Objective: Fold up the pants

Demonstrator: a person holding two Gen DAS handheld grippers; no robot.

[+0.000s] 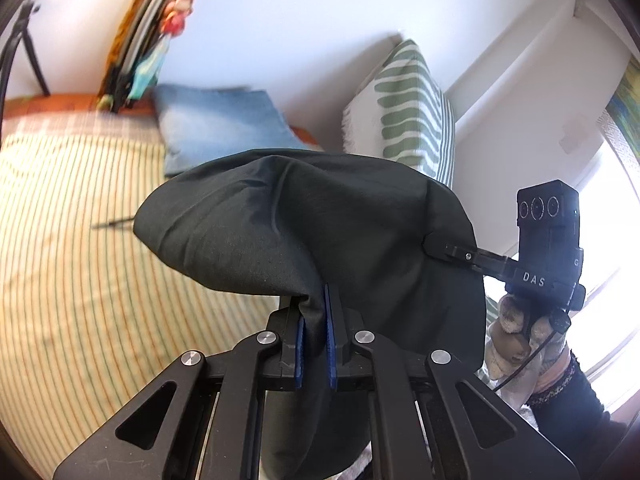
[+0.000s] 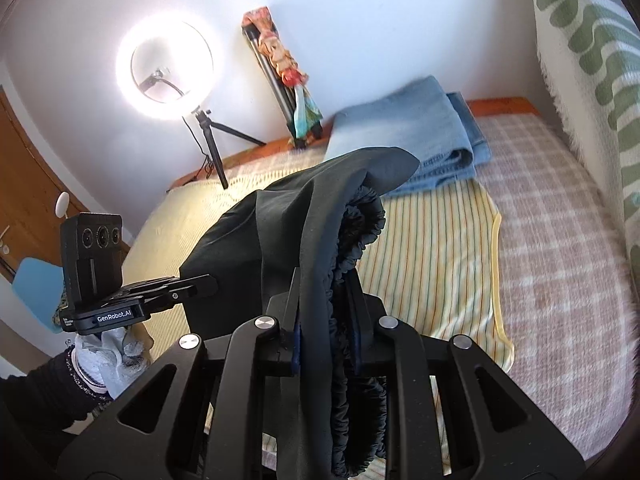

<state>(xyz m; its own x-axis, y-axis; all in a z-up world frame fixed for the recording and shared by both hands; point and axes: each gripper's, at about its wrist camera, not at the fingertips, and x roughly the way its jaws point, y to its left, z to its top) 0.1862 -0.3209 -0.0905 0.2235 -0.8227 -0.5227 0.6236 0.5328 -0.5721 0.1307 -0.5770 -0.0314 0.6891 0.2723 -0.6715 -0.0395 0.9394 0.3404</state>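
Two handheld grippers are lifting a pair of dark pants (image 1: 304, 216) above a bed covered by a yellow striped blanket (image 1: 72, 264). In the left wrist view, the left gripper (image 1: 316, 344) is filling the bottom centre of the frame, its blue-padded fingers (image 1: 299, 344) clamping tight on a thin bunched fold of the fabric, which is rising out of them and billowing toward the middle of the frame. At the right of that same view, the right gripper (image 1: 434, 246) is reaching in from the side, its black fingertips biting the cloth's right edge, with a gloved hand (image 1: 516, 332) gripping the handle below.

In the right wrist view, the right gripper (image 2: 326, 340) is occupying the bottom centre, its fingers (image 2: 295, 344) closing firmly on the thick gathered elastic waistband (image 2: 356, 240), which is running up between them while smooth fabric is draping to its left. The left gripper (image 2: 208, 282) is entering from the left of the frame, pinching the pants' lower left corner, its hand (image 2: 116, 350) sitting beneath it.

A folded pair of blue jeans (image 2: 416, 136) is lying at the far side of the bed in the upper centre, well apart from the pants. A lit ring light (image 2: 166, 66) is glowing on its tripod at upper left.
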